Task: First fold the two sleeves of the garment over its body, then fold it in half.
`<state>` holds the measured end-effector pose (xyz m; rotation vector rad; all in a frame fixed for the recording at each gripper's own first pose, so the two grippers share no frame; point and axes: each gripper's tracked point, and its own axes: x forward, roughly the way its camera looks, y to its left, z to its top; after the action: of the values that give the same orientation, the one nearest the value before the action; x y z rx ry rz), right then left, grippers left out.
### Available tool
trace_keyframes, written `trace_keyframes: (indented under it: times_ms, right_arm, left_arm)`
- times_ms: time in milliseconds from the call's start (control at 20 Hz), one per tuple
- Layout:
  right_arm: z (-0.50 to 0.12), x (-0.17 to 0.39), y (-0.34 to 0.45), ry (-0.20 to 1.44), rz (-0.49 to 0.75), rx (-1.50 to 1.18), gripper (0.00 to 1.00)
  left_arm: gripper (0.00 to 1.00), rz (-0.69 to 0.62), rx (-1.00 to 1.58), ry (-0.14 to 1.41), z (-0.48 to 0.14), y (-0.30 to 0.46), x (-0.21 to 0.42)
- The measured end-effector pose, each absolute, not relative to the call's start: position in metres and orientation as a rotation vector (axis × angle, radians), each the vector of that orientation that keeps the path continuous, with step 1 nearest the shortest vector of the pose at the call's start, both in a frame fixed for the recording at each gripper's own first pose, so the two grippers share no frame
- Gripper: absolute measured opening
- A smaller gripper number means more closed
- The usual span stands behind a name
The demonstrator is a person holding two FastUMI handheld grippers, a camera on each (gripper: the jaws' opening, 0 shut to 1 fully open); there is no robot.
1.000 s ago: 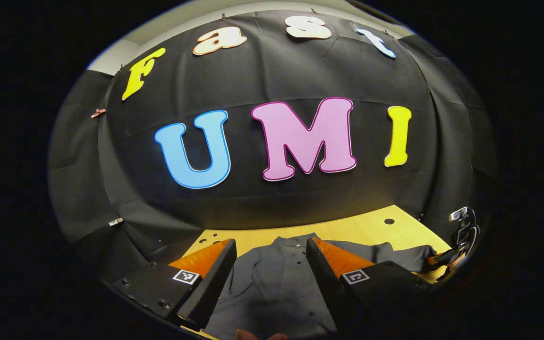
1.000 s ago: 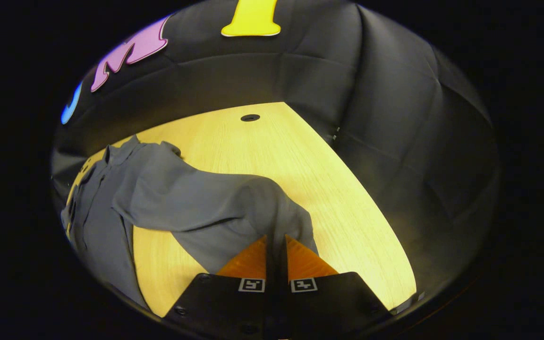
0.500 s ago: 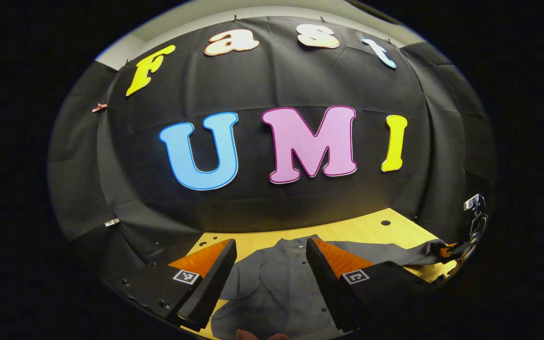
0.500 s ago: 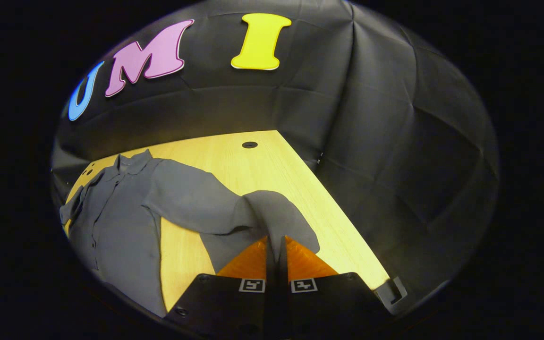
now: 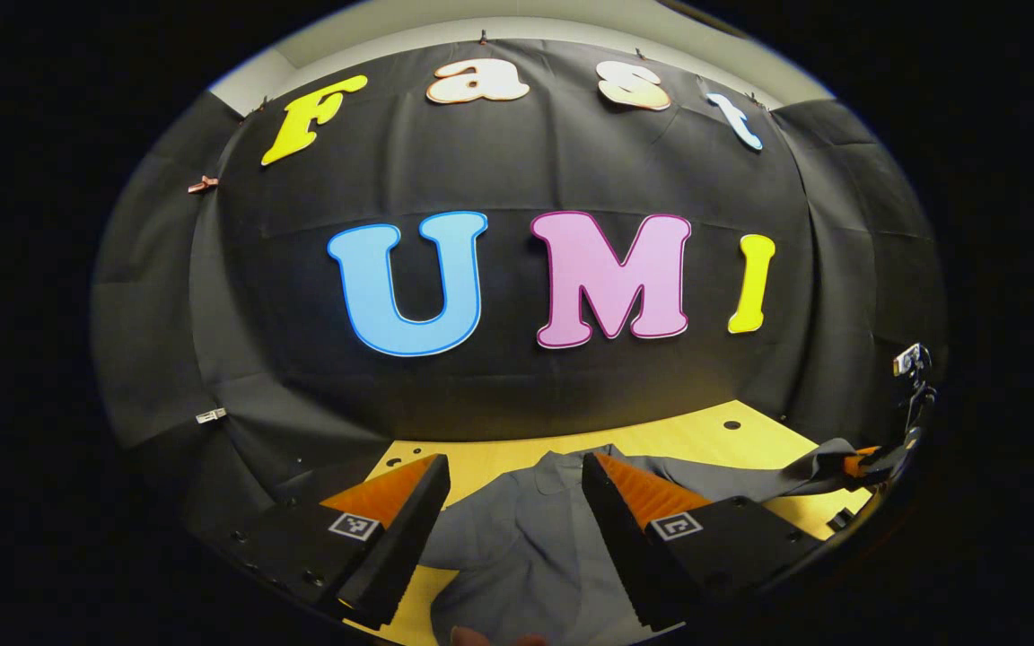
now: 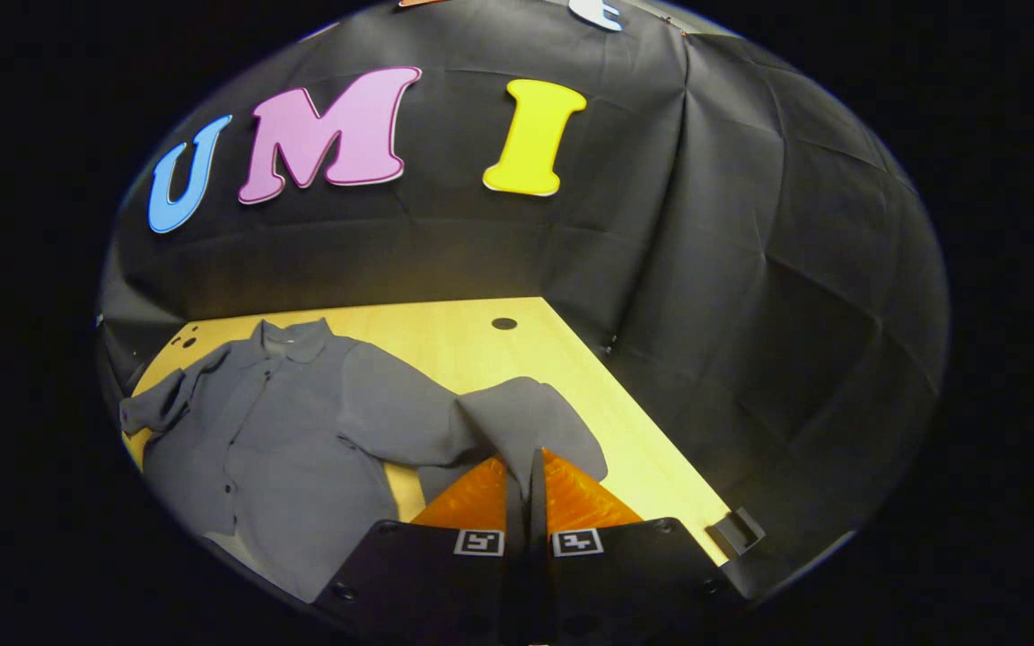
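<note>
A grey button-up shirt [image 6: 293,431] lies front-up on the wooden table [image 6: 463,341], collar toward the back wall. My right gripper [image 6: 526,456] is shut on the end of one sleeve [image 6: 517,417], which hangs lifted off the table in a drooping arc. The other sleeve [image 6: 158,408] lies bunched at the shirt's far side. In the left gripper view my left gripper [image 5: 515,462] stands open above the shirt's body [image 5: 517,547], nothing between its fingers. Far off at the right edge of that view, the right gripper [image 5: 858,462] holds the raised sleeve [image 5: 804,467].
The table has a round hole [image 6: 504,323] near its back edge and small holes [image 6: 183,341] at the back left corner. A small grey bracket [image 6: 737,529] sits at the table's near right edge. Black cloth walls close in behind and to the right.
My right gripper has risen and drawn back with the sleeve, so more of the shirt comes into its view. My left gripper stays open and has shifted slightly over the shirt.
</note>
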<state>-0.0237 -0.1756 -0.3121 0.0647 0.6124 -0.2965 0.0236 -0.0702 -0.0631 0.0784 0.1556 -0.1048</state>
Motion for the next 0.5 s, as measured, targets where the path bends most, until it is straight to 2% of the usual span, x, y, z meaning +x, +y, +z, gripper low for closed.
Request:
trace_keyframes:
  times_ms: [500]
  right_arm:
    - [-0.257, 0.036, -0.064, 0.519, -0.22, 0.059, 0.05]
  left_arm:
    - [0.94, -0.077, 0.05, 0.128, -0.075, 0.024, 0.034]
